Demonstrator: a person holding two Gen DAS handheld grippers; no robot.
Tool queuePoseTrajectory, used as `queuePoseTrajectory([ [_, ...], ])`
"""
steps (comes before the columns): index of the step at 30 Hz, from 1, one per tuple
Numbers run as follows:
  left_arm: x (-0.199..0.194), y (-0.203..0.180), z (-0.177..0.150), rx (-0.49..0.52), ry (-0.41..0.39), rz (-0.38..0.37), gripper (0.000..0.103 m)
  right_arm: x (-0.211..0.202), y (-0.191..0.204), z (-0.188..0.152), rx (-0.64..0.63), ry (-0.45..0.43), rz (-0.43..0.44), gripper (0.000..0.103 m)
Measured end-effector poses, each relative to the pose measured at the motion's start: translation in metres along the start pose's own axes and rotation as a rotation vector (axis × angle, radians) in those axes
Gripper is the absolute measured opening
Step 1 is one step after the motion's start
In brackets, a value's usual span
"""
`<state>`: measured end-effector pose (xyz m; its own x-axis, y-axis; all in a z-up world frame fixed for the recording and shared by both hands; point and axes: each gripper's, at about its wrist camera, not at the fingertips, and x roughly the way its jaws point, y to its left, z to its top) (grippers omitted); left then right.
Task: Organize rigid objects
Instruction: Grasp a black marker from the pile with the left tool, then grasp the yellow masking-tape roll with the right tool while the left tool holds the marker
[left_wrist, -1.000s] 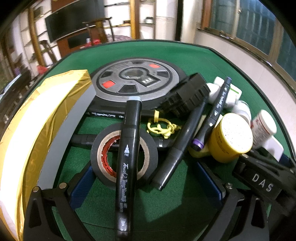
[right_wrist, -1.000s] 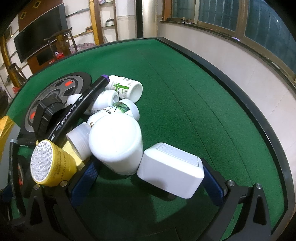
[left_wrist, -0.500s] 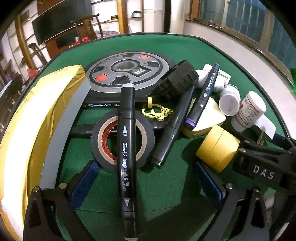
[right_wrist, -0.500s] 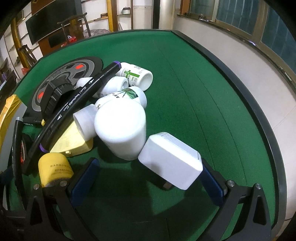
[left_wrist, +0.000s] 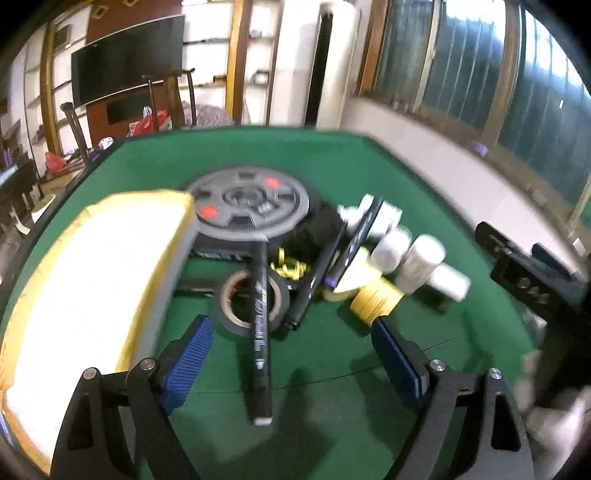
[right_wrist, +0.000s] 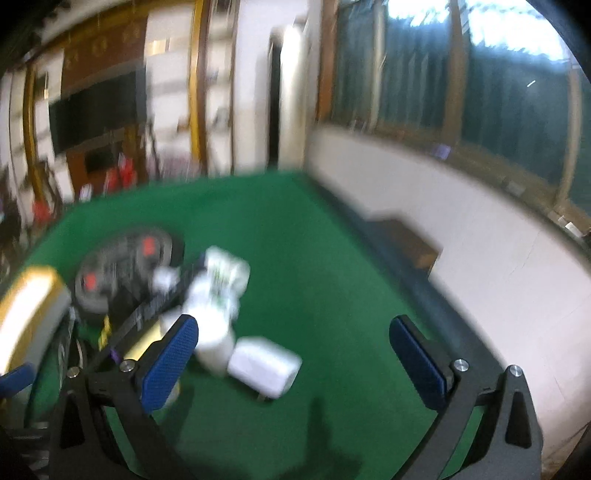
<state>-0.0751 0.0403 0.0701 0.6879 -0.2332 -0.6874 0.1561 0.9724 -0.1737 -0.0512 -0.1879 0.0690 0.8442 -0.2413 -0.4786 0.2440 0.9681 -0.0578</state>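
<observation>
Left wrist view, left to right: gold-edged box (left_wrist: 96, 280) at left of frame; grey weight plate (left_wrist: 251, 206) at upper centre; black tape roll (left_wrist: 253, 301) at centre with a black marker (left_wrist: 260, 325) lying across it, tip reaching down between the left tongs (left_wrist: 291, 354), spread wide, gripping nothing. Then a second dark marker (left_wrist: 317, 277), a yellow tape roll (left_wrist: 375, 299) just above the right pad, white bottles (left_wrist: 421, 264) and the other tool's black body at right edge.

Right wrist view, heavily blurred: same box (right_wrist: 29, 314), plate (right_wrist: 125, 266) and bottles (right_wrist: 218, 295) at lower left, plus a white block (right_wrist: 264, 363) seen clearly only here. Right tongs (right_wrist: 295, 362) spread, empty, above green table (right_wrist: 332, 277).
</observation>
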Motion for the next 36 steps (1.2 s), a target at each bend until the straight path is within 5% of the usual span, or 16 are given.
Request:
queuePoseTrajectory([
  [4,-0.035,0.037,0.001,-0.064,-0.059,-0.03,0.09,0.011,-0.008,0.001,0.025,-0.009,0.006,0.103],
  [8,-0.051,0.055,-0.002,-0.027,-0.09,0.07,0.09,0.038,-0.019,-0.009,0.111,0.057,0.038,0.103],
  [14,-0.022,0.032,-0.011,0.029,0.004,0.038,0.088,0.042,-0.04,-0.017,0.186,0.073,0.077,0.103],
  [20,0.037,0.018,-0.012,0.005,0.162,0.022,0.064,0.048,-0.032,-0.021,0.153,0.107,0.102,0.103],
  [25,0.058,0.013,-0.009,0.029,0.187,0.033,0.05,0.046,-0.026,-0.019,0.114,0.101,0.106,0.103],
  [30,0.063,0.009,-0.009,0.06,0.179,0.033,0.019,0.049,-0.022,-0.019,0.103,0.119,0.105,0.103],
  [36,0.05,0.021,-0.017,0.045,0.175,0.02,0.015,0.053,-0.02,-0.021,0.103,0.141,0.107,0.103],
])
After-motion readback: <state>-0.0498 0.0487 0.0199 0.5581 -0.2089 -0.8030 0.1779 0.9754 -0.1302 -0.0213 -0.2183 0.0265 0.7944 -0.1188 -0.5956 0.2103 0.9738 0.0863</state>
